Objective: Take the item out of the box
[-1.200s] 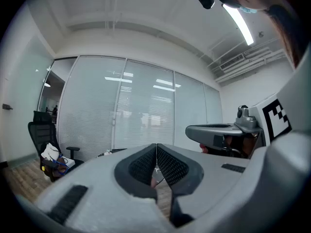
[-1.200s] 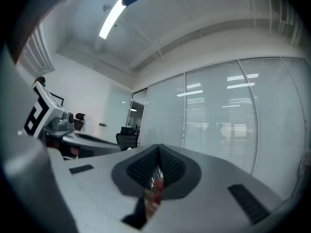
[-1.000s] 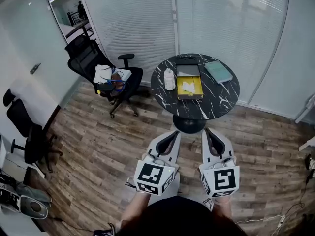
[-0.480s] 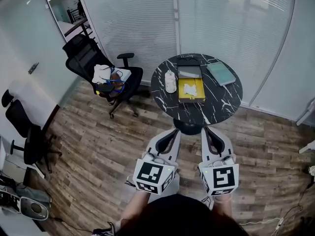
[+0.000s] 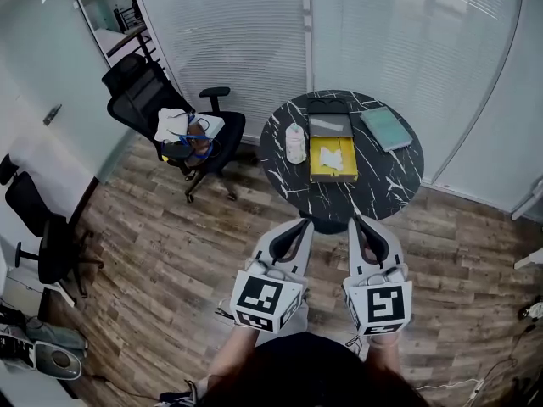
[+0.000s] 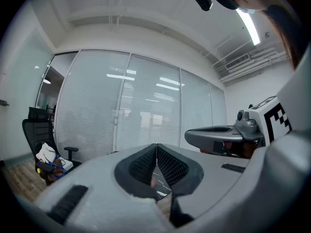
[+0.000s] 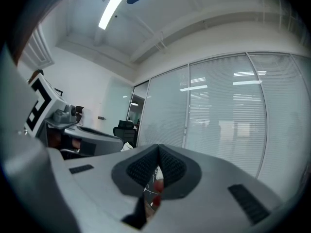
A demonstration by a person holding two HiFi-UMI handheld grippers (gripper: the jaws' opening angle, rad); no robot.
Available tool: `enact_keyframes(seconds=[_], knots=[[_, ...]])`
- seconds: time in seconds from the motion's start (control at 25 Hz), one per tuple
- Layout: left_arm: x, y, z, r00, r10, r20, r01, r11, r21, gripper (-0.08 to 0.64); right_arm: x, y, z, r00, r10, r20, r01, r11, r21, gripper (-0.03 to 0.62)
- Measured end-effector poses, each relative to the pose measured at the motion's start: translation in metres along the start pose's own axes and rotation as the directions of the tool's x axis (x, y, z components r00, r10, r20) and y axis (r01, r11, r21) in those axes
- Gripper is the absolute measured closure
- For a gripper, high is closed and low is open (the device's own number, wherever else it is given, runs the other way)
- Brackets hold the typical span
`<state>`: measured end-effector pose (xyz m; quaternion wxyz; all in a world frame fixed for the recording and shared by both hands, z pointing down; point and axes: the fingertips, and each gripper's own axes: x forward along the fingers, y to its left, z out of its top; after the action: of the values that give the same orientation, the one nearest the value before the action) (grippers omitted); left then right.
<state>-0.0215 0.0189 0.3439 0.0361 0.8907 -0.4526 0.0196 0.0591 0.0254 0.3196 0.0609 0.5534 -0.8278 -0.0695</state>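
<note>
Change: worktop (image 5: 373,189) and box (image 5: 321,173) slightly lower and further right in head view than a second ago; claws barely shifted.
Left claw (image 5: 303,225): jaws pressed together, nothing between, held low, well short of worktop.
Right claw (image 5: 357,222): likewise closed and empty, just beside left.
Item (image 5: 332,157): white, lying inside open yellow box on worktop.
Flanking box: pale object (image 5: 294,142) left, teal notebook (image 5: 386,128) right.

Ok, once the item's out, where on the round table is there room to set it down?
Bare marble: the table's near rim in front of the yellow box, and right of it, nearer than the teal notebook. Crowded farther back: white object left of the box, lid behind.
</note>
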Motion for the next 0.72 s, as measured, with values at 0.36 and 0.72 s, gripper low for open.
enact_keyframes(seconds=[0.36, 0.72], knots=[[0.029, 0.024, 0.006, 1.0, -0.017, 0.012, 0.017, 1.0, -0.006, 0.534, 0.035, -0.011, 0.0, 1.0, -0.014, -0.011, 0.014, 1.0, -0.017, 0.568], [0.058, 0.051, 0.017, 0.999, -0.047, 0.023, 0.047, 0.999, 0.002, 0.534, 0.073, -0.025, 0.01, 0.999, -0.04, 0.004, 0.04, 0.999, -0.024, 0.569]])
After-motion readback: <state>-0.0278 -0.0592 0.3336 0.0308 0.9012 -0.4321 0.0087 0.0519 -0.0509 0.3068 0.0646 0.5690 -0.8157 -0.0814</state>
